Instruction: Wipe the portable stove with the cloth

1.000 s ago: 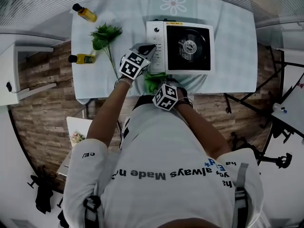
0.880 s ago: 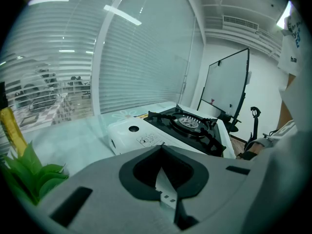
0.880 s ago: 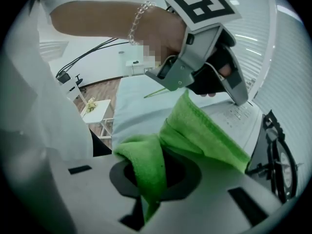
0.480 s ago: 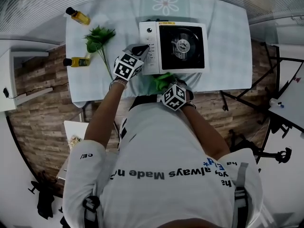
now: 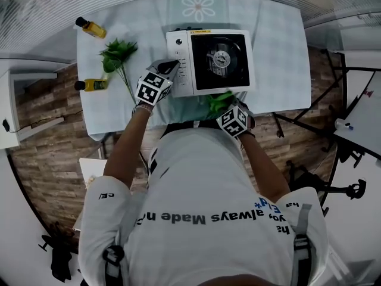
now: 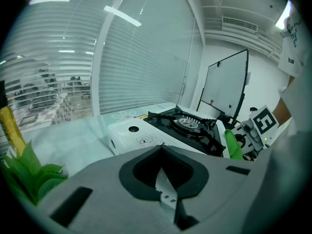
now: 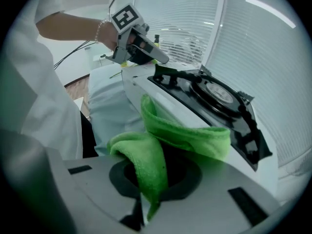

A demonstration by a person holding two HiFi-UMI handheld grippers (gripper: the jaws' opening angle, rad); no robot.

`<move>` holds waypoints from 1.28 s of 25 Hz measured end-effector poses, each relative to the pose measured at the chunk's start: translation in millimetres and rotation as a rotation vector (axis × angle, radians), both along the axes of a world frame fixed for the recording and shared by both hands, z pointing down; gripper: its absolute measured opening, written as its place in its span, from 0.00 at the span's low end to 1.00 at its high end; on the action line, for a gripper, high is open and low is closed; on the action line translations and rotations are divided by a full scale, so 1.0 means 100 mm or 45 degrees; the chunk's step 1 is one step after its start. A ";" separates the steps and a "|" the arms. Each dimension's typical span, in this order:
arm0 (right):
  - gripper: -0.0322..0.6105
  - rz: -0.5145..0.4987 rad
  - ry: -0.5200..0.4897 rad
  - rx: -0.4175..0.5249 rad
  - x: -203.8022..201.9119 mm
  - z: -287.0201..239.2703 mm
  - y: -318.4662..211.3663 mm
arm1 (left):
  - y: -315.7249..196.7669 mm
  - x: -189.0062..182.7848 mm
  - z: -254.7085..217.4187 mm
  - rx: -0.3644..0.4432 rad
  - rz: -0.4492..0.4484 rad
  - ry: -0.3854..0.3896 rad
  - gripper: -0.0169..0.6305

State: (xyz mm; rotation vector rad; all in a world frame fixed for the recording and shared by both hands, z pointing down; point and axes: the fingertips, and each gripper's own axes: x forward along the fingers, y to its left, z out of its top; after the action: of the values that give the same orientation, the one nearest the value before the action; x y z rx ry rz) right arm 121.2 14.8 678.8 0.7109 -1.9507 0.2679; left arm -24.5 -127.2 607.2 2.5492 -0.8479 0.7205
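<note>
My right gripper (image 7: 147, 199) is clamped on a crumpled bright green microfibre cloth (image 7: 195, 138), which lies against the near long side of the white portable gas stove with a black burner top (image 5: 180, 47). The stove stands on the pale checked tablecloth (image 5: 280, 46), its long axis running left to right across me, with the control panel at my left. My left gripper (image 6: 162, 147) is pinched shut on nothing at that panel end. The stove's yellow label (image 5: 200, 31) is too small to read, and my white shirt (image 5: 196, 171) reads in part "always Made".
</note>
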 end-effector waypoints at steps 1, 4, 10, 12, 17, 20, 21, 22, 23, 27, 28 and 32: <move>0.09 0.022 0.008 0.000 0.09 0.01 -0.01 | 0.00 0.00 0.00 -0.001 0.000 0.001 0.05; 0.09 0.092 0.022 0.000 0.34 0.01 -0.05 | 0.00 -0.01 0.01 -0.004 0.001 -0.001 0.05; 0.09 0.192 0.056 -0.008 0.80 0.02 -0.09 | 0.00 0.00 0.01 -0.010 -0.004 0.002 0.05; 0.09 0.205 0.062 -0.010 0.88 0.01 -0.11 | 0.00 -0.01 0.01 -0.010 -0.004 0.001 0.05; 0.09 0.233 0.081 -0.018 1.09 -0.01 -0.13 | 0.00 0.00 0.00 -0.016 0.000 -0.001 0.05; 0.09 0.251 0.096 -0.032 1.24 -0.01 -0.14 | 0.00 0.00 0.00 -0.021 -0.004 0.001 0.05; 0.09 0.256 0.099 -0.038 1.29 -0.01 -0.15 | 0.00 -0.01 0.01 -0.021 -0.007 0.001 0.05; 0.09 0.261 0.102 -0.043 1.33 -0.01 -0.15 | 0.00 -0.01 0.01 -0.022 -0.010 0.001 0.05; 0.09 0.265 0.107 -0.049 1.38 -0.02 -0.15 | 0.00 -0.01 0.01 -0.022 -0.012 0.002 0.05; 0.09 0.302 0.141 -0.062 1.63 -0.03 -0.19 | 0.00 0.00 0.00 -0.029 -0.015 0.008 0.05; 0.09 0.321 0.150 -0.060 1.71 -0.04 -0.21 | 0.00 0.00 0.00 -0.030 -0.016 0.008 0.05; 0.09 0.389 0.152 -0.043 1.91 -0.07 -0.34 | 0.00 -0.01 -0.01 -0.032 -0.022 0.009 0.05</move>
State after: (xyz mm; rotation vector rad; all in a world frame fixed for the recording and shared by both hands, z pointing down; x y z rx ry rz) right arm 312.1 -19.2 672.3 0.9807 -1.7179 0.4331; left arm -25.1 -127.1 606.5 2.5175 -0.8518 0.7125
